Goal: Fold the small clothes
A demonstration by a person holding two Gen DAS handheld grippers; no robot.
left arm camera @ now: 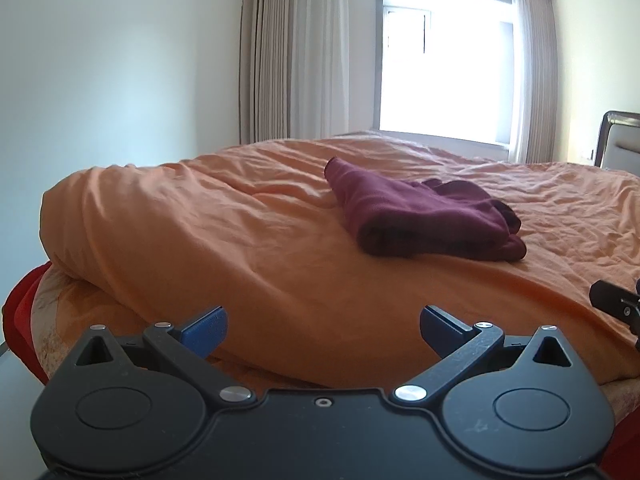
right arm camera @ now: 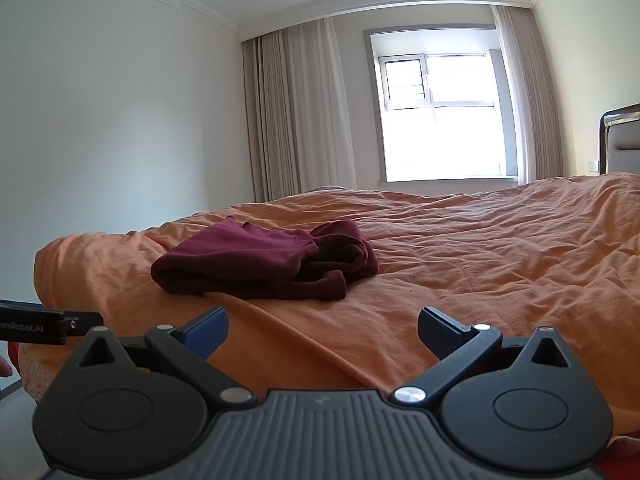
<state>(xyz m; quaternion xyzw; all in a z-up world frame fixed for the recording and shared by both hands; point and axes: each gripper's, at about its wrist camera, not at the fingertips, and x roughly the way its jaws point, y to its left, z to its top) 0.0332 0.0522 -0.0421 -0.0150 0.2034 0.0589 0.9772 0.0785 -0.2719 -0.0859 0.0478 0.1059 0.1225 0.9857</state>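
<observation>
A dark maroon garment [left arm camera: 424, 216] lies folded into a thick bundle on the orange duvet [left arm camera: 256, 248]; the right wrist view shows the same maroon garment [right arm camera: 264, 262] with its cuffs and edges stacked on the orange duvet [right arm camera: 480, 264]. My left gripper [left arm camera: 323, 330] hovers low at the bed's near edge, open, nothing between its blue pads, well short of the garment. My right gripper [right arm camera: 322, 330] is likewise open and empty, back from the bundle. The right gripper's black side [left arm camera: 618, 304] shows at the left view's right edge, and the left gripper's body [right arm camera: 48, 326] at the other view's left edge.
The duvet bulges into a rolled ridge [left arm camera: 92, 216] on the left side of the bed. Red fabric [left arm camera: 22, 312] hangs at the bed's lower left. A window [right arm camera: 440, 116] with curtains [right arm camera: 296, 112] stands behind the bed, a headboard [right arm camera: 620, 136] at the far right.
</observation>
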